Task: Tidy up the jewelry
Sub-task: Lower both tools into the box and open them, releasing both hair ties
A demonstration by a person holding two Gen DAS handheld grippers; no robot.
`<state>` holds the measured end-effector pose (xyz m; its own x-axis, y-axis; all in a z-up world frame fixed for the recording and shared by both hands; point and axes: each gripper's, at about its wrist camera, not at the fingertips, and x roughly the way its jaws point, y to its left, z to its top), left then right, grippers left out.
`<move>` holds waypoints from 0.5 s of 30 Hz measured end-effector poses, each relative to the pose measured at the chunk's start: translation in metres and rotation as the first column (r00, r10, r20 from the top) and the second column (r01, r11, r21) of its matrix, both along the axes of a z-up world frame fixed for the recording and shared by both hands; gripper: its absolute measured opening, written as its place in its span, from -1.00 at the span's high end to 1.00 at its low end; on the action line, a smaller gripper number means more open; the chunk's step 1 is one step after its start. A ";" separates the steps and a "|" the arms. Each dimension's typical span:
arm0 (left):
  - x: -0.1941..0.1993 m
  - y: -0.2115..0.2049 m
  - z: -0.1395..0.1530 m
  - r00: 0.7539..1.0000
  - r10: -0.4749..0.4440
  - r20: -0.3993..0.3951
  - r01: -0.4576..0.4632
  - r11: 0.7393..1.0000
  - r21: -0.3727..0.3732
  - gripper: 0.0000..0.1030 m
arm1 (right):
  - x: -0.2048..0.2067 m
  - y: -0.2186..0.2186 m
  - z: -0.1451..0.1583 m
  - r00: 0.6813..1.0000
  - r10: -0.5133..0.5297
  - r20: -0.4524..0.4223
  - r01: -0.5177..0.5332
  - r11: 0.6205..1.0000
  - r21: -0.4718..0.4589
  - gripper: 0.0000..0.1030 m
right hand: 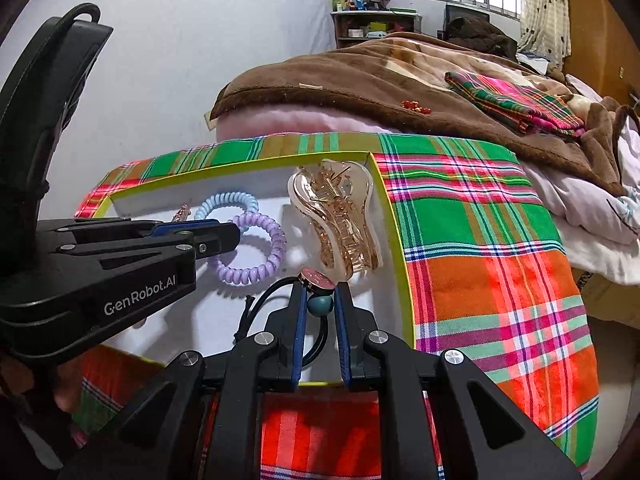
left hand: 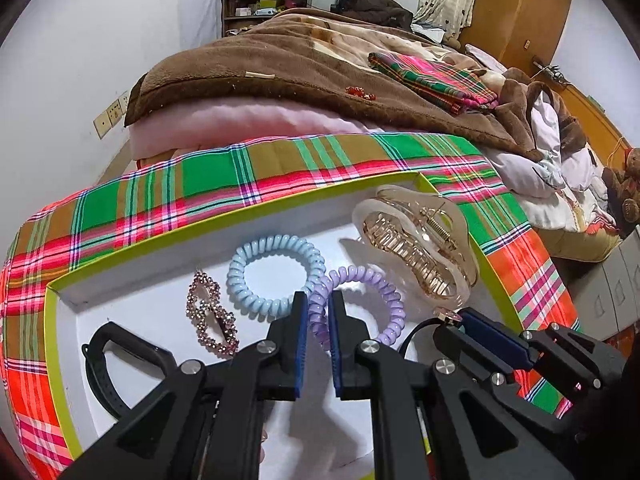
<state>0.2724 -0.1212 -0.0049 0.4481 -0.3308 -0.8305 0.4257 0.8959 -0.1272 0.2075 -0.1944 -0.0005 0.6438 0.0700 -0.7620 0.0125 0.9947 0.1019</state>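
Plaid cloth (left hand: 248,184) covers bed, brown blanket (left hand: 280,64) behind.

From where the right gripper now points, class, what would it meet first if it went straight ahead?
The right gripper, shut on a black hair tie with a teal bead, aims at the clear hair claw clip. That clip probably comes first, though depth is uncertain.

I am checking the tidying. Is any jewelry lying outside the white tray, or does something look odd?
Yes. A small red beaded piece lies on the brown blanket on the bed, far from the white tray where the other accessories sit. Nothing looks damaged.
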 end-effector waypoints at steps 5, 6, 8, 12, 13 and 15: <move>-0.001 -0.002 0.000 1.000 0.002 -0.002 -0.002 1.000 0.003 0.79 | 0.001 0.001 -0.001 1.000 0.006 -0.004 -0.006 1.000 -0.015 0.73; -0.002 -0.001 -0.001 1.000 0.003 -0.002 -0.003 1.000 0.002 0.78 | 0.001 0.001 -0.001 1.000 0.007 -0.005 -0.007 1.000 -0.018 0.73; -0.002 -0.001 -0.001 1.000 0.004 -0.004 -0.004 1.000 0.000 0.78 | 0.002 0.002 -0.001 1.000 0.010 -0.008 -0.010 1.000 -0.023 0.73; -0.003 -0.002 0.000 1.000 0.004 -0.004 -0.004 1.000 0.008 0.76 | 0.003 0.002 -0.002 1.000 0.015 -0.011 -0.015 0.999 -0.028 0.73; -0.004 -0.002 -0.001 1.000 0.003 -0.004 -0.003 1.000 0.009 0.74 | 0.004 0.002 -0.002 1.000 0.015 -0.012 -0.015 0.999 -0.030 0.73; -0.005 -0.003 0.000 1.000 0.003 -0.007 -0.002 1.000 0.006 0.68 | 0.004 0.003 -0.002 1.000 0.013 -0.014 -0.014 0.999 -0.033 0.73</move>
<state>0.2679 -0.1238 -0.0051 0.4430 -0.3251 -0.8355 0.4225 0.8976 -0.1252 0.2113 -0.1917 -0.0024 0.6325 0.0529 -0.7727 0.0001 0.9977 0.0685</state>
